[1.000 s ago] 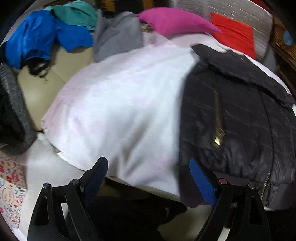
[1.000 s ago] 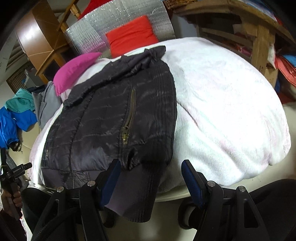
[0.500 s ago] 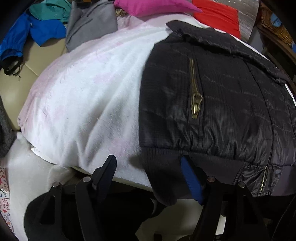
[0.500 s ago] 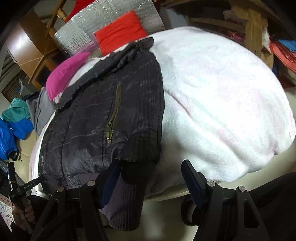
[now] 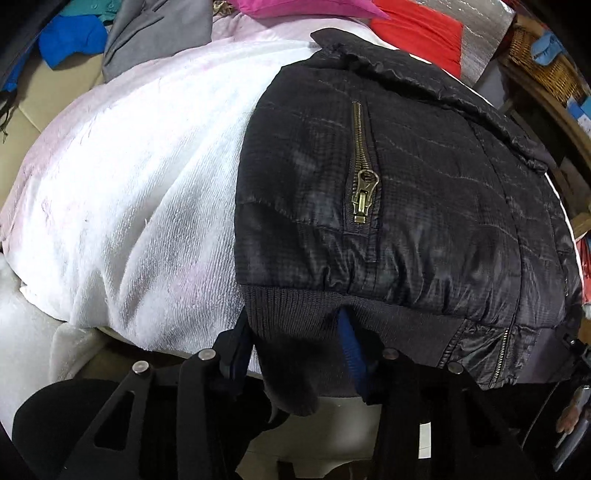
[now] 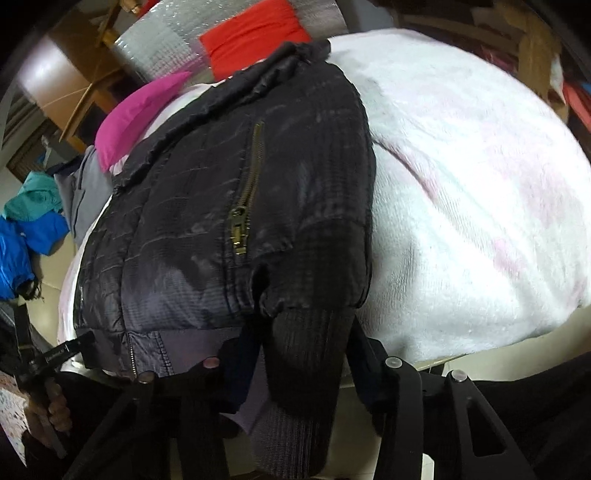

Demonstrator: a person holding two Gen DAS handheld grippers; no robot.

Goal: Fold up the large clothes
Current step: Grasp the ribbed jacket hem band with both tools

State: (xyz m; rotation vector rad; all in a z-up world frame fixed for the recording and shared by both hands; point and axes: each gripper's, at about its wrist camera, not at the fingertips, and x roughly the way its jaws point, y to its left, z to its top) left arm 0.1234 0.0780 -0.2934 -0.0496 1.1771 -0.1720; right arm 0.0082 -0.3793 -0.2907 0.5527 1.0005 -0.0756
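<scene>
A black quilted jacket (image 5: 406,177) with brass pocket zips lies on a white fleece blanket (image 5: 129,184), its ribbed hem hanging over the near edge. My left gripper (image 5: 295,350) straddles the hem's left corner, fingers open with the knit cloth between them. In the right wrist view the jacket (image 6: 221,184) shows with its ribbed cuff (image 6: 306,369) hanging down between the fingers of my right gripper (image 6: 299,354), which stand apart around it. The blanket (image 6: 461,203) spreads to the right there.
A pink cushion (image 5: 306,7), a red cushion (image 5: 417,33) and grey clothing (image 5: 159,33) lie at the far end. Blue and teal clothes (image 6: 26,236) sit on a beige surface at the left. A wicker basket (image 5: 543,70) and wooden shelving stand at the right.
Both grippers have moved in toward the jacket's hem. The left one shifted right, from over the blanket to the hem corner; the right one now has the cuff between its fingers.
</scene>
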